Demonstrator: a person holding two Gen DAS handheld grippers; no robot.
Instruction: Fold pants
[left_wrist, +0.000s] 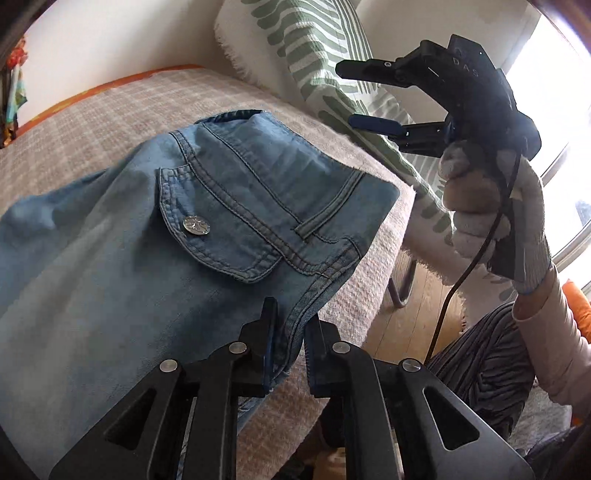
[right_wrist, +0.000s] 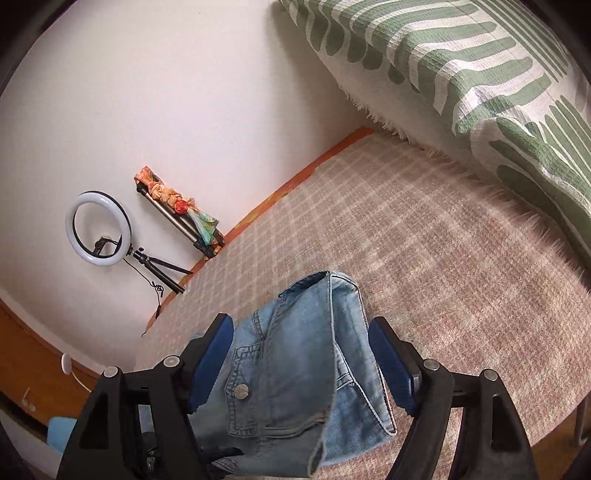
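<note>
Light blue denim pants (left_wrist: 155, 229) lie on a checked pinkish blanket (left_wrist: 96, 107), back flap pocket with its metal button (left_wrist: 196, 225) facing up. My left gripper (left_wrist: 291, 332) sits at the near waistband corner, its narrow jaws pinching the denim hem. Held by a gloved hand (left_wrist: 491, 210), my right gripper (left_wrist: 356, 98) hovers open above the bed's right edge, with nothing between its fingers. In the right wrist view the right gripper (right_wrist: 301, 343) stands wide open above the folded pants (right_wrist: 295, 384), which show between its blue pads (right_wrist: 391, 365) without touching them.
A green-and-white patterned cushion (right_wrist: 461, 62) lies along the far side of the bed. A ring light on a small tripod (right_wrist: 98, 232) and a wrapped tripod (right_wrist: 177, 210) stand against the white wall. The bed's edge drops to a wooden floor (left_wrist: 413, 325), beside the person's striped leg (left_wrist: 480, 354).
</note>
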